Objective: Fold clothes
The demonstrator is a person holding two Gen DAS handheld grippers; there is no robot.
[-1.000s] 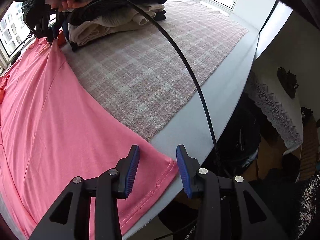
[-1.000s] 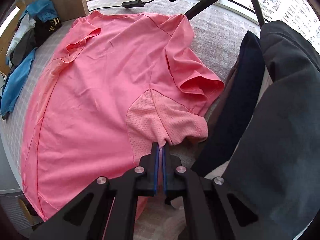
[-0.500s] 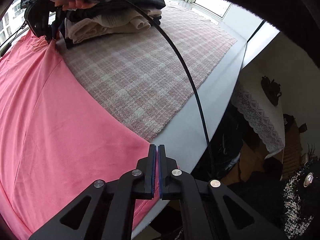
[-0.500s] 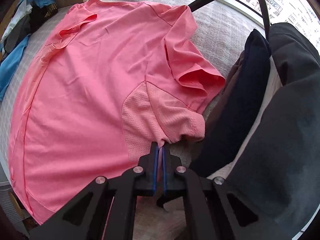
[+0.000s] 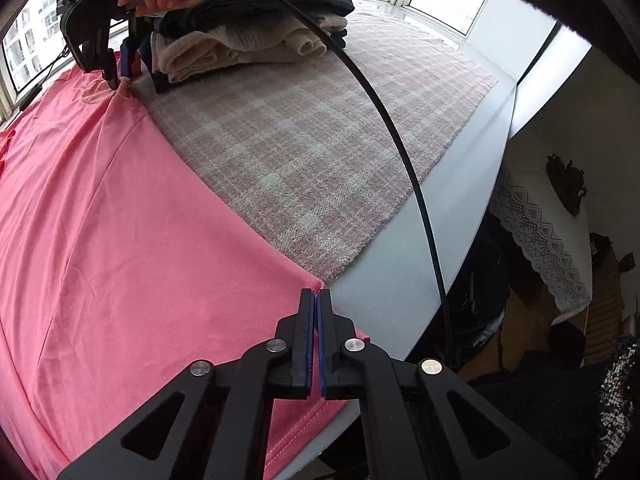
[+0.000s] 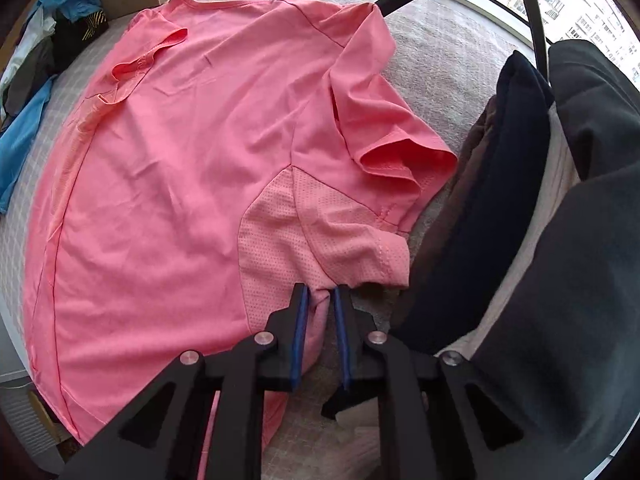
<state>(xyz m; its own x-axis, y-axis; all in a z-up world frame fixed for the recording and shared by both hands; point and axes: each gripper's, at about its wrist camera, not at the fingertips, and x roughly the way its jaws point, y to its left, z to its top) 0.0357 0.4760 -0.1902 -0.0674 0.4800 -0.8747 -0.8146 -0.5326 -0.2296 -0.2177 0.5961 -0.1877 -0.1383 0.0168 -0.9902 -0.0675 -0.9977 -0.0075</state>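
Observation:
A pink T-shirt (image 6: 192, 168) lies spread flat on a checked cloth; it also shows in the left wrist view (image 5: 120, 240). My left gripper (image 5: 317, 300) is shut on the shirt's hem corner at the table's front edge. My right gripper (image 6: 320, 300) is slightly open, its blue pads either side of the mesh side panel (image 6: 288, 248) below the right sleeve (image 6: 400, 152). The right gripper also shows far off in the left wrist view (image 5: 124, 60), at the shirt's far edge.
A stack of folded dark and beige clothes (image 5: 256, 28) sits on the checked cloth (image 5: 320, 140), right beside my right gripper (image 6: 560, 200). Blue and dark clothes (image 6: 36, 80) lie at the far left. A black cable (image 5: 400, 160) arcs over the table. The white table edge (image 5: 400, 292) drops off at right.
My left gripper closed on the hem corner. My right gripper, shut on the mesh panel before, has opened a little.

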